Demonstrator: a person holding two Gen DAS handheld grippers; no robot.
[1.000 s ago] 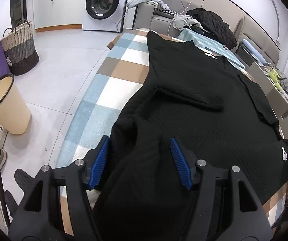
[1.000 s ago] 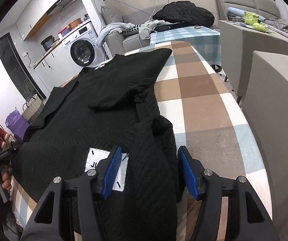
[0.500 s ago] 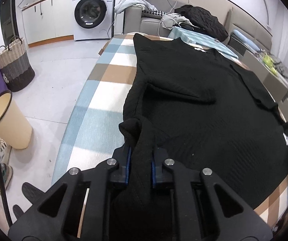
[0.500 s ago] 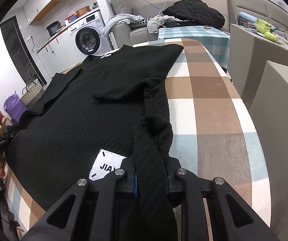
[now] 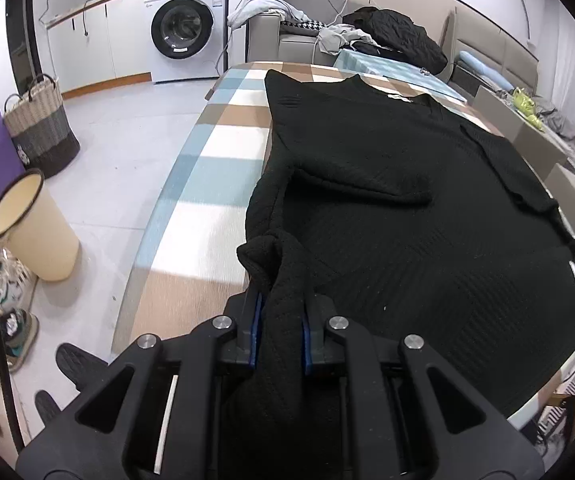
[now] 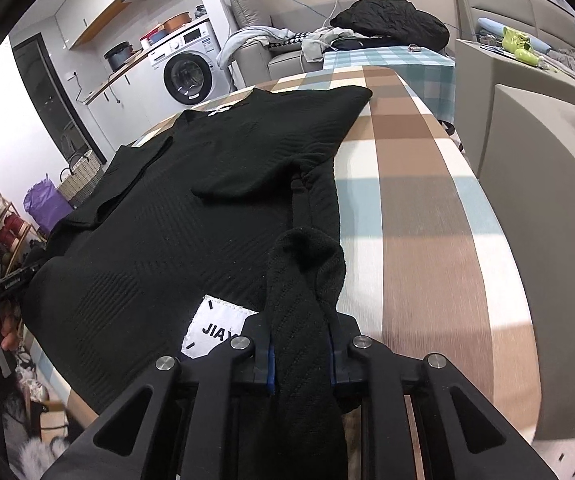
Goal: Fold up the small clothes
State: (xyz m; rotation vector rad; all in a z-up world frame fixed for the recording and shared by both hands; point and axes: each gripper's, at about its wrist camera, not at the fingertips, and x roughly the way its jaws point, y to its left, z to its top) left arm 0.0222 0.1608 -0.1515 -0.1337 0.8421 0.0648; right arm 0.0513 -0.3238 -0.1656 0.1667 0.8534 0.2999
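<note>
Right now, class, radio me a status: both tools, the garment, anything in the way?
Left tool shut on black top, near hem corner. Right tool shut on the other corner. Top flat on checked table, sleeves folded in. Nothing in the way.

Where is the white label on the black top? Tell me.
In the right wrist view the white label lies on the black top near its bottom hem, just left of the right claw.

I am reading one text clearly: black capitals "JIAY" on a white patch (image 6: 217, 330) sewn to the black garment (image 6: 175, 216), sitting at about seven o'clock in the right wrist view, its end cut off by the gripper body. I am seeing print on the washing machine (image 5: 185, 26) panel and sticker, too small to read.
</note>
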